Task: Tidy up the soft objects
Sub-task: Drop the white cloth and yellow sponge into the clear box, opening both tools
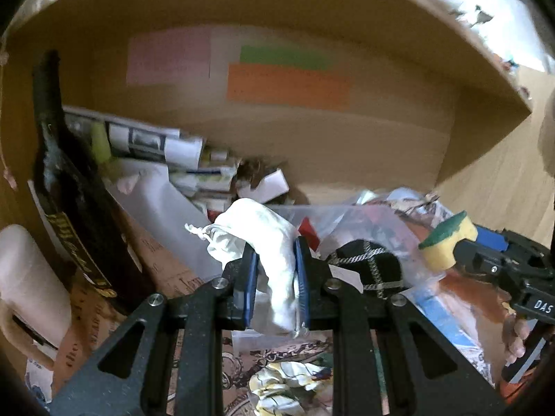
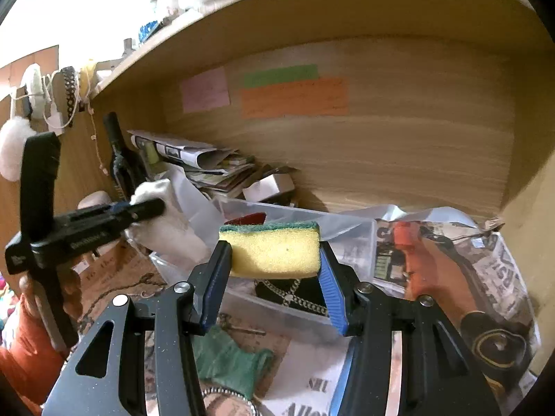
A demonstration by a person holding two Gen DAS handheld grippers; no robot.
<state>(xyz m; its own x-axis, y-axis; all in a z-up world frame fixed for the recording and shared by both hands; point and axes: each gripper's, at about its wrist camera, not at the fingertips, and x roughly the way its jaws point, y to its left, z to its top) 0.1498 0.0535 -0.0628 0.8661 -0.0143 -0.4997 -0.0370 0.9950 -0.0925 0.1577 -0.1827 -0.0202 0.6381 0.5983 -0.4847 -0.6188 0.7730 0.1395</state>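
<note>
My left gripper (image 1: 276, 263) is shut on a white cloth pouch (image 1: 263, 235) and holds it above the cluttered shelf; the pouch also shows in the right wrist view (image 2: 163, 215), held by the left gripper (image 2: 152, 206). My right gripper (image 2: 274, 260) is shut on a yellow sponge with a green scrub side (image 2: 274, 248), held over a clear plastic bin (image 2: 347, 242). The sponge also shows in the left wrist view (image 1: 447, 242), at the tip of the right gripper (image 1: 451, 253).
The wooden shelf's back wall (image 2: 399, 145) carries pink, green and orange notes. A dark bottle (image 1: 66, 187) leans at the left by stacked papers (image 1: 145, 138). A black box with chain (image 1: 367, 263) lies in the bin. A green cloth (image 2: 232, 360) and newspaper (image 2: 499, 270) lie below.
</note>
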